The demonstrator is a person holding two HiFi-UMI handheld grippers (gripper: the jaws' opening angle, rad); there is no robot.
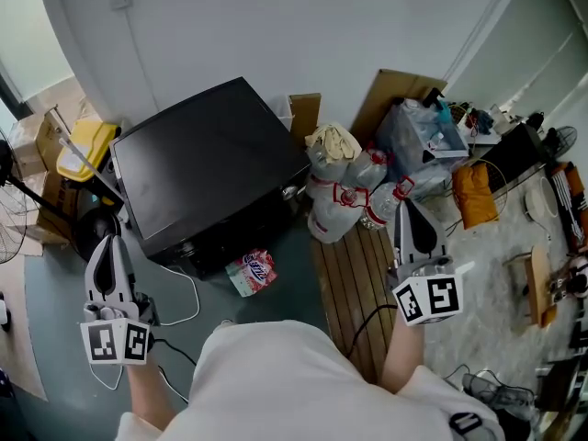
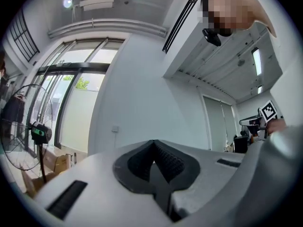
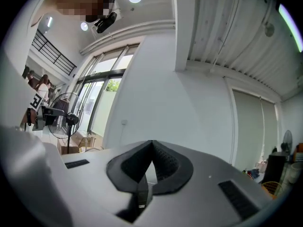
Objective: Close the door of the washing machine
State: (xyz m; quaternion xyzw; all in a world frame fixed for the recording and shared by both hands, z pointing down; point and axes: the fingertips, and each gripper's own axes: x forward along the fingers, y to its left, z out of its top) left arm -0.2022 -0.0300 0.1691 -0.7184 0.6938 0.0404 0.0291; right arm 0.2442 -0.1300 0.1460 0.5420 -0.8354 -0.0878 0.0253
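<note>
Head view: a person in a white top stands over a black, box-shaped washing machine (image 1: 207,168), which sits on the grey floor against the pale far wall, turned so its long side runs from near left to far right. Its door cannot be made out from above, so whether it hangs open or sits closed is not clear.

The left gripper (image 1: 110,243), white with a marker cube, hangs just off the machine's near left corner. The right gripper (image 1: 411,204) is well apart to the right, over a brown slatted wooden board (image 1: 354,283) and beyond a cluster of clear plastic bags stuffed with bottles (image 1: 344,191). The left hand is the nearer by a good margin.

In the left gripper view the dark ribbed pads (image 2: 165,162) meet at the tips with nothing between them. The right gripper view shows the same, jaws together and empty. Both cameras see only wall, windows and ceiling, so the machine lies below each gripper's line. The coming move probably calls for the left gripper to drop and swing right, toward the machine's near face.
</note>
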